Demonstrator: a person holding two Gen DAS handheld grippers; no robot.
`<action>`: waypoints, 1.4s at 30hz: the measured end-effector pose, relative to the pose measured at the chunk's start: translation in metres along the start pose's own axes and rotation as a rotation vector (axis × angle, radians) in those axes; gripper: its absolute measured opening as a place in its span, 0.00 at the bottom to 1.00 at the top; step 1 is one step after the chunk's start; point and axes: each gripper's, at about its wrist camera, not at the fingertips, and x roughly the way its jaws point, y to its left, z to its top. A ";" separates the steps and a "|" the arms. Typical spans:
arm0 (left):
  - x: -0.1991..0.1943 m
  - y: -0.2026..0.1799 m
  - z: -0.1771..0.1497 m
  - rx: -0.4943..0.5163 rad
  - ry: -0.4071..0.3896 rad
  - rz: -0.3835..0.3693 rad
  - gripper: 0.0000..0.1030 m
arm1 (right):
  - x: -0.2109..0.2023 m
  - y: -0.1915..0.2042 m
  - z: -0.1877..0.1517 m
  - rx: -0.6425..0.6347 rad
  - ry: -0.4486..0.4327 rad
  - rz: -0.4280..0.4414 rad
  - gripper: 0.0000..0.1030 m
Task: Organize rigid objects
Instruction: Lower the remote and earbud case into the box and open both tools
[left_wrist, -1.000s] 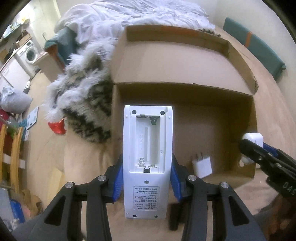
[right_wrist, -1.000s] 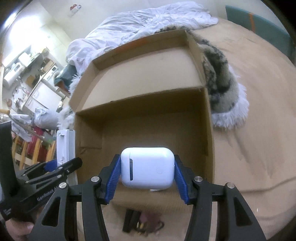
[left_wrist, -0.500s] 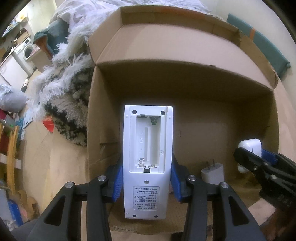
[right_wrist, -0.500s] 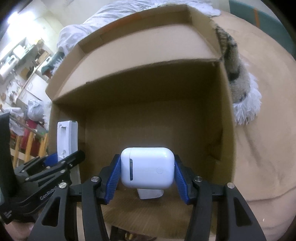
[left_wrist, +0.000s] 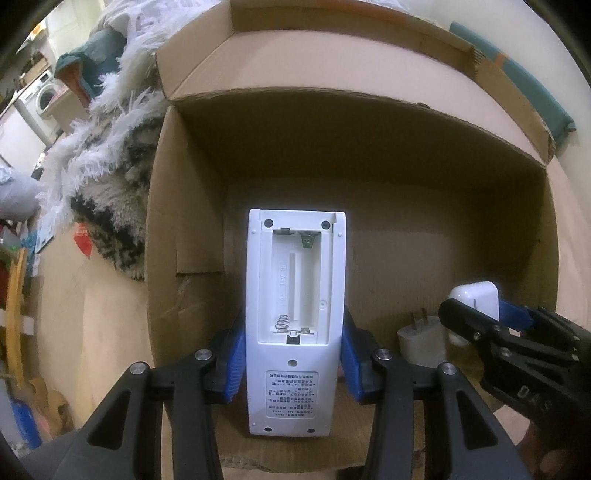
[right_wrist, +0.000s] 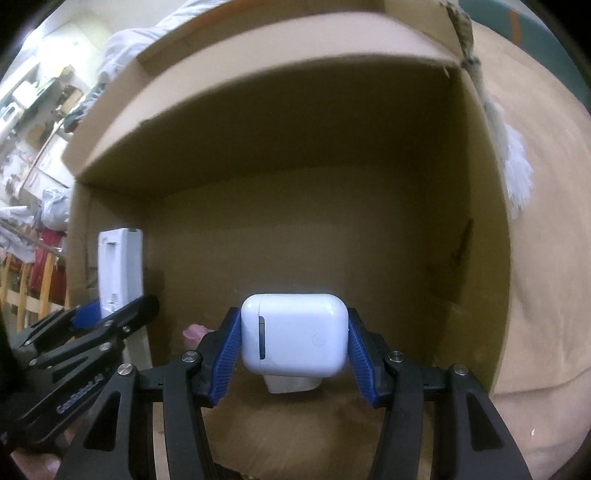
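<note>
The left hand-held gripper (left_wrist: 291, 363) clamps a white remote control (left_wrist: 295, 317) by its long sides, back upward with the battery bay uncovered, likely so it can be lowered lengthwise near the left wall of the cardboard box (left_wrist: 369, 155). The right hand-held gripper (right_wrist: 294, 349) pinches a white earbuds case (right_wrist: 295, 341) across its width, poised above the box floor, probably for a clean release. Both point steeply down into the open box. Inside, 1 white plug adapter (left_wrist: 421, 341) sits directly beneath the case; a small pink item (right_wrist: 195, 330) is too blurred to identify.
</note>
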 end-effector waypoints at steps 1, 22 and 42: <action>0.000 0.000 0.000 0.000 -0.002 0.002 0.39 | 0.002 -0.001 0.000 0.004 0.006 0.004 0.56; -0.002 -0.016 -0.006 0.055 0.008 0.048 0.55 | -0.006 0.006 0.010 0.015 -0.045 0.065 0.56; -0.050 0.002 -0.008 0.016 -0.072 0.037 0.59 | -0.061 0.002 -0.002 0.049 -0.134 0.102 0.88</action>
